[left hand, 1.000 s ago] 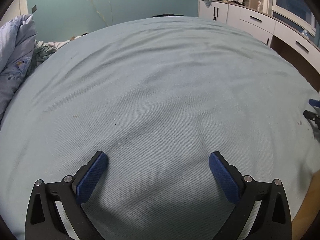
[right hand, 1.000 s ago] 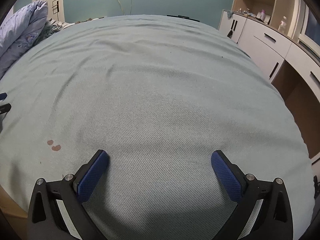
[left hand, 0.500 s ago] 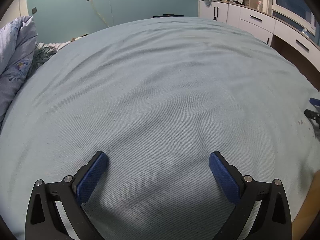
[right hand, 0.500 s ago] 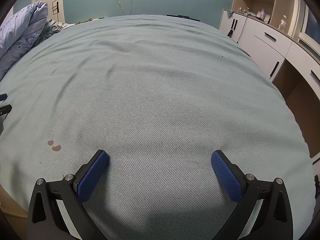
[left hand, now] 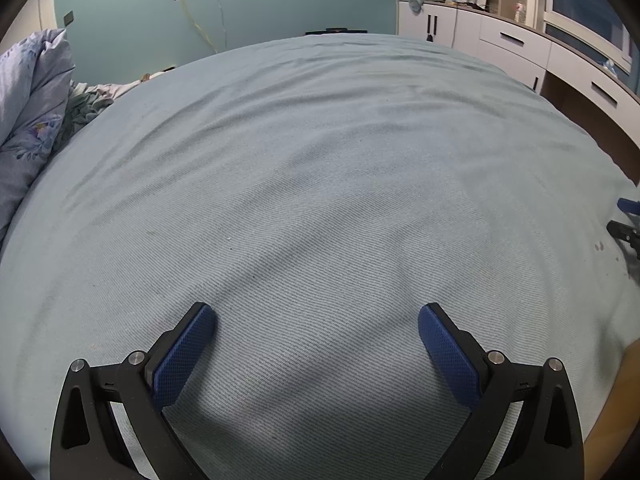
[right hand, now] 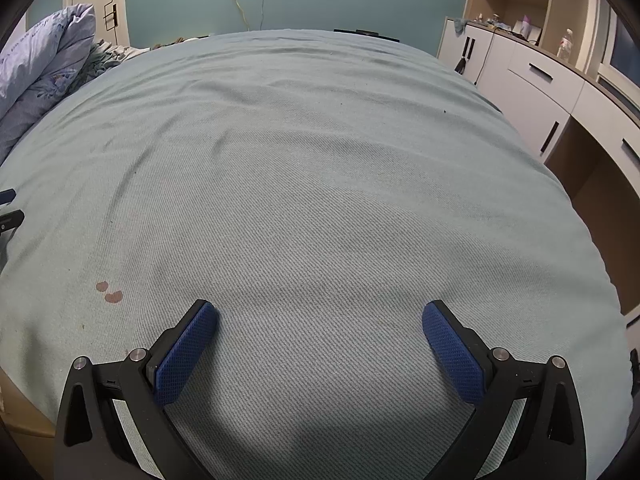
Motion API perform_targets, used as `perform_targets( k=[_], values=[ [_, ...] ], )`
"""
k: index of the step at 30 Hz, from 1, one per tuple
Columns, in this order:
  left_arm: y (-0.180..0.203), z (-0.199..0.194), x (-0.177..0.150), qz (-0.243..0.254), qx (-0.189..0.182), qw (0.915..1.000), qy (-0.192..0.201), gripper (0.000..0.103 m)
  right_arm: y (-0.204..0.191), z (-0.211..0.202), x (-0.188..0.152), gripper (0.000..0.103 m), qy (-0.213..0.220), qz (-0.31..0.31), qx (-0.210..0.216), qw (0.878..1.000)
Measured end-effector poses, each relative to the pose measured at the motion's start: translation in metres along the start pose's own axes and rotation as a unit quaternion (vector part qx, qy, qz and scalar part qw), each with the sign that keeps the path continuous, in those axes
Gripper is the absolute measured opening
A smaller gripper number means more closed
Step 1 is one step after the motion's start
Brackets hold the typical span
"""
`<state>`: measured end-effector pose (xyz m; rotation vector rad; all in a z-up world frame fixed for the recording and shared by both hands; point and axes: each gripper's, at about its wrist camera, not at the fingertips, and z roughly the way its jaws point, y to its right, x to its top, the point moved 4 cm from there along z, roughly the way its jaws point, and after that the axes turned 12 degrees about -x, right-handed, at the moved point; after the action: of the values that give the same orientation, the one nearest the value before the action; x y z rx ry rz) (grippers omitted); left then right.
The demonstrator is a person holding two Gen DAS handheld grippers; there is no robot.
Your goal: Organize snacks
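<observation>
My left gripper [left hand: 316, 316] and right gripper [right hand: 320, 314] both hang over a pale green bedsheet [left hand: 320, 184], jaws spread wide, nothing held — two grippers, four blue pads [right hand: 184, 354]. I cannot find any snacks in either view. A bunched floral duvet [right hand: 44, 68] lies at the far left; white cabinets [right hand: 536, 80] line the right wall, a cluttered counter above. Two reddish spots [right hand: 109, 292] mark the sheet near my right gripper's left finger.

A quilt [left hand: 28, 92] lies heaped at the bed's [left hand: 320, 184] left edge (cabinets [right hand: 536, 84] stand right).
</observation>
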<state>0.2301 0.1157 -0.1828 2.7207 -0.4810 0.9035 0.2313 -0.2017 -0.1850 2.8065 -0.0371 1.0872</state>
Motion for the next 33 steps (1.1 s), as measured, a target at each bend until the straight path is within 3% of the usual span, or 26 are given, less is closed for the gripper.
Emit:
perform_targets(
  k=[33],
  values=[
    [-0.0001, 0.0002, -0.0003, 0.0, 0.0, 1.0, 0.0, 0.103, 0.0002, 0.0012, 0.0003, 0.103, -0.001, 0.004, 0.004, 1.0]
  ],
)
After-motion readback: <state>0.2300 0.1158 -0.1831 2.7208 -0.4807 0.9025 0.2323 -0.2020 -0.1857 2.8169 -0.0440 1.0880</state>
